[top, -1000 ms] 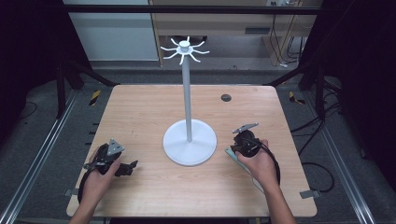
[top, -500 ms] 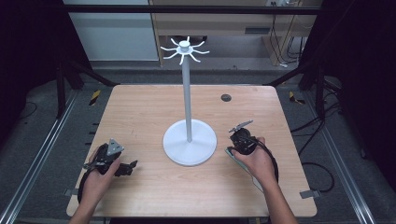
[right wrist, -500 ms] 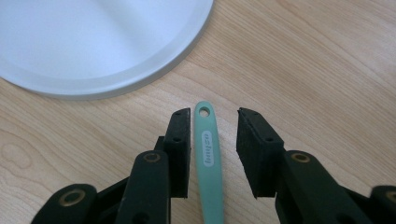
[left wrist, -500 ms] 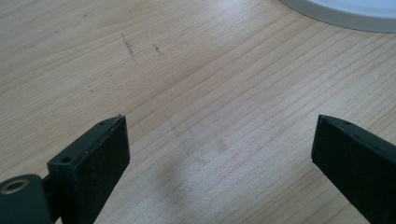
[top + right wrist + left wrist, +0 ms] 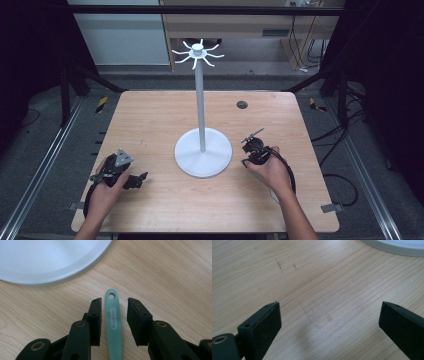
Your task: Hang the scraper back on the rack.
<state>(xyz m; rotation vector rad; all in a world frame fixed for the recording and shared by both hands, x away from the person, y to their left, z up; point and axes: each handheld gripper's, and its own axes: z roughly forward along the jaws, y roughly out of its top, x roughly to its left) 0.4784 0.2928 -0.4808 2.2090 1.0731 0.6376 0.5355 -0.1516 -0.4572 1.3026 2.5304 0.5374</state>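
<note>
Handle [image 5: 113, 320], green, lay flat on table [image 5: 150, 120] near stand base [image 5: 47, 262], right side. Right gripper [image 5: 114, 315] straddled it, jaws apart, not clamped. Left gripper [image 5: 329, 322] wide, empty. Risk: thin handle slipping when pinched.

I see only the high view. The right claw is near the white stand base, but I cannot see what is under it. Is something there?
Observer: Yes. A green handle with a hanging hole lies on the table, between the right claw's jaws.
Operator: Is the claw closed on it?
Observer: No. The right gripper view shows gaps on both sides of the handle.
Operator: And the left claw?
Observer: The left claw is wide open over bare wood, with the stand base ahead.
</note>
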